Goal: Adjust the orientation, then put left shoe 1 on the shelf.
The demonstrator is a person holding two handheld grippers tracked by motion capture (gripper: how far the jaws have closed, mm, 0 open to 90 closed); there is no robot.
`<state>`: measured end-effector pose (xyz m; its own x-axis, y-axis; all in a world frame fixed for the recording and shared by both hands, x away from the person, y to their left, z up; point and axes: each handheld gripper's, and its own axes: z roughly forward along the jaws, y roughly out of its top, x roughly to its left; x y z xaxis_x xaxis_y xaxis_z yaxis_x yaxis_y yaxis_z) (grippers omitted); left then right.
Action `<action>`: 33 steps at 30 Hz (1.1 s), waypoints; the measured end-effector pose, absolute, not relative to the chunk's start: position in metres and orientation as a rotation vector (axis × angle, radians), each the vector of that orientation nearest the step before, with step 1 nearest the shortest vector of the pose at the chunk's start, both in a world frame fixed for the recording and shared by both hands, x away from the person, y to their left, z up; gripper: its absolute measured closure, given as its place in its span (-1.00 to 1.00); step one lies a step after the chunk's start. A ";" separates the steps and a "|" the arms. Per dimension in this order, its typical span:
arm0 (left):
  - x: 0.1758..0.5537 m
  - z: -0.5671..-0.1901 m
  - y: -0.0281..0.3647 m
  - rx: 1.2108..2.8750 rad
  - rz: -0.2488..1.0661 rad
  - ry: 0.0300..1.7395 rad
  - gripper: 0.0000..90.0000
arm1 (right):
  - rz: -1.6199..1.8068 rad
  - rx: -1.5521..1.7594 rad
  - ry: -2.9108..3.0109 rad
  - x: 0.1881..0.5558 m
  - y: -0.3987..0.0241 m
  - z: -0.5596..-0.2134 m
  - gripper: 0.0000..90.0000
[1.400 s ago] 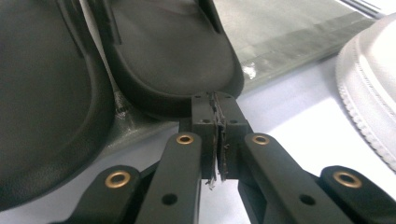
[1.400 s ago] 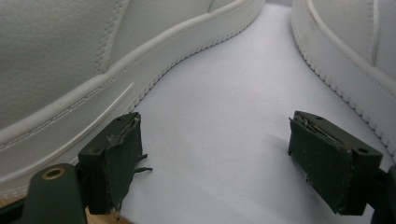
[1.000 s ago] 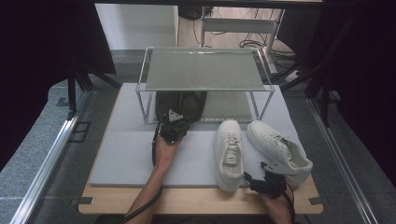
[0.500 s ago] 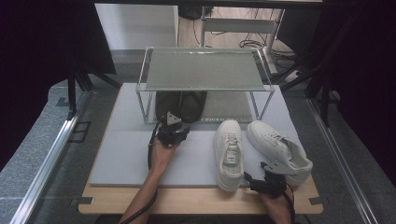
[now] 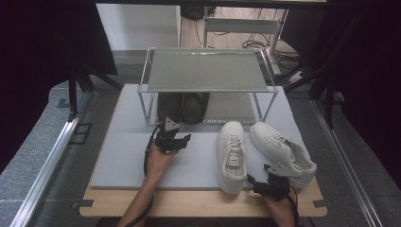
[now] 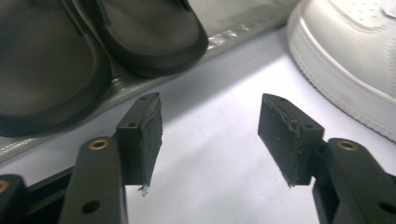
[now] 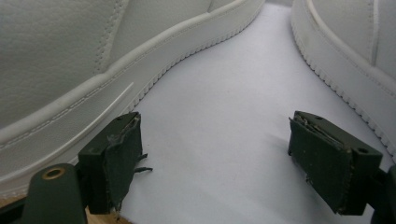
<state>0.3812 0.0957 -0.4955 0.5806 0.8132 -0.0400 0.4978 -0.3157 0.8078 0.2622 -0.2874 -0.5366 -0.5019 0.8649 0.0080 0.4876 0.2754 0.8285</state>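
A pair of black slippers (image 5: 182, 106) lies under a metal shelf rack (image 5: 205, 71), toes toward me; they show as two dark toes (image 6: 42, 60) in the left gripper view. My left gripper (image 5: 178, 135) (image 6: 210, 105) hovers just in front of them over the grey mat (image 5: 127, 151). Its jaws have just been opening, and only bare mat lies between them. Two white sneakers (image 5: 231, 151) (image 5: 281, 146) stand on the mat at the right. My right gripper (image 5: 261, 174) (image 7: 215, 121) rests open between their heels, touching neither the left sneaker (image 7: 70, 56) nor the right one (image 7: 345, 46).
The rack has a flat top and thin legs standing on the mat's far half. The mat lies on a wooden table (image 5: 189, 203) whose front edge is near me. One white sneaker's toe (image 6: 345, 51) lies right of the left gripper. Metal rails run along both sides.
My left gripper has let go of the black slipper, opened its jaws and drawn back a little from the rack toward me. The right gripper and the sneakers have stayed put.
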 end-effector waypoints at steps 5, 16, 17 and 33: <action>0.375 -0.492 0.096 1.985 0.463 1.034 -0.30 | 1.123 1.215 2.104 0.262 -0.287 -0.537 -0.61; 0.356 -0.489 0.102 2.007 0.440 1.006 -0.57 | 1.122 1.215 2.104 0.262 -0.287 -0.537 -0.61; 0.355 -0.490 0.103 2.010 0.436 1.004 -0.60 | 1.122 1.215 2.104 0.262 -0.287 -0.537 -0.61; 0.327 -0.496 0.117 2.033 0.448 0.996 -0.72 | 1.122 1.218 2.107 0.262 -0.287 -0.536 -0.62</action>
